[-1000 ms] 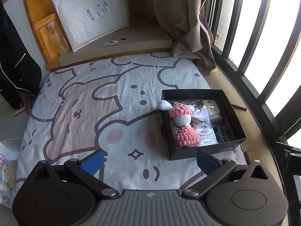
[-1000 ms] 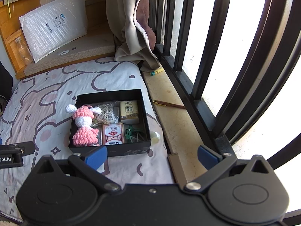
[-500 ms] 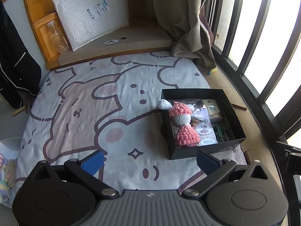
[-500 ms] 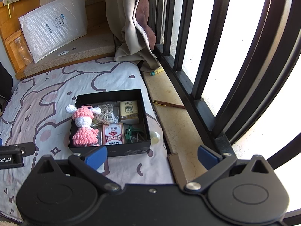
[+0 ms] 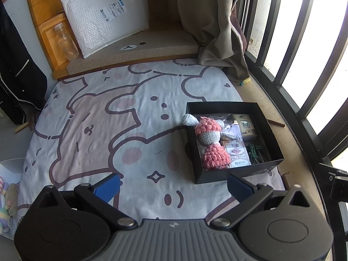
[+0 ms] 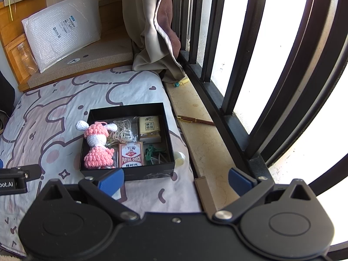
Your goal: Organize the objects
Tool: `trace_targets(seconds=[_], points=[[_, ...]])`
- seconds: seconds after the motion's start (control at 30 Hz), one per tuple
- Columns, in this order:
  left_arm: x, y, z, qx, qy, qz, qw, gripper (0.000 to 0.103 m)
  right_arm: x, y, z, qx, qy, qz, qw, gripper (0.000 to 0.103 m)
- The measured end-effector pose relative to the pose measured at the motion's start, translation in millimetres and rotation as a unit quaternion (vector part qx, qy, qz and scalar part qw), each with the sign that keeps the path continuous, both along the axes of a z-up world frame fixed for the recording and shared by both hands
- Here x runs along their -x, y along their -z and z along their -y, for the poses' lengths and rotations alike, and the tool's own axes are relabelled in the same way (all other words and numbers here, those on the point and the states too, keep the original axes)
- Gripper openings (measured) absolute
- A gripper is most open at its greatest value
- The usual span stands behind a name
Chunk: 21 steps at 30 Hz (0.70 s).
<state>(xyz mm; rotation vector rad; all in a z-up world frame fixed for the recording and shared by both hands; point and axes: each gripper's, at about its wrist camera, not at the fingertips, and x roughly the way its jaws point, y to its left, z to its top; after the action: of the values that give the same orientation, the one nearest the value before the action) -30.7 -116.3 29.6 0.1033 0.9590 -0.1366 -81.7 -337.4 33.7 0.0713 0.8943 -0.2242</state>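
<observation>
A black box [image 6: 128, 171] is seen resting on a cartoon-printed bedsheet [image 5: 97, 117] beside a barred window [image 6: 250, 54]. Inside it, a pink-and-white crocheted doll [image 6: 96, 143] is laid along the left side, one white ear hanging over the rim. A red pack of playing cards [image 6: 131, 154] is placed next to the doll, with a yellow-beige packet [image 6: 149, 128], a coil of string [image 6: 124, 129] and green clips [image 6: 150, 152] alongside. The left gripper [image 5: 171, 186] is held above the sheet, jaws spread wide and empty. The right gripper [image 6: 176, 179] is held near the box's front edge, jaws likewise wide apart and gripping nothing. A bubble mailer [image 5: 104, 15] is propped against the wooden cabinet behind.
</observation>
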Motion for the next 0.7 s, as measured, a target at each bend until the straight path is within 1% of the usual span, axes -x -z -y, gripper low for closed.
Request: trace_targets(seconds=[0.7], points=[[0.6, 1.7, 0.6, 0.001, 0.0, -0.001, 1.0, 0.103, 0.2, 0.4, -0.4, 0.0, 0.0, 0.0, 1.0, 0.103]])
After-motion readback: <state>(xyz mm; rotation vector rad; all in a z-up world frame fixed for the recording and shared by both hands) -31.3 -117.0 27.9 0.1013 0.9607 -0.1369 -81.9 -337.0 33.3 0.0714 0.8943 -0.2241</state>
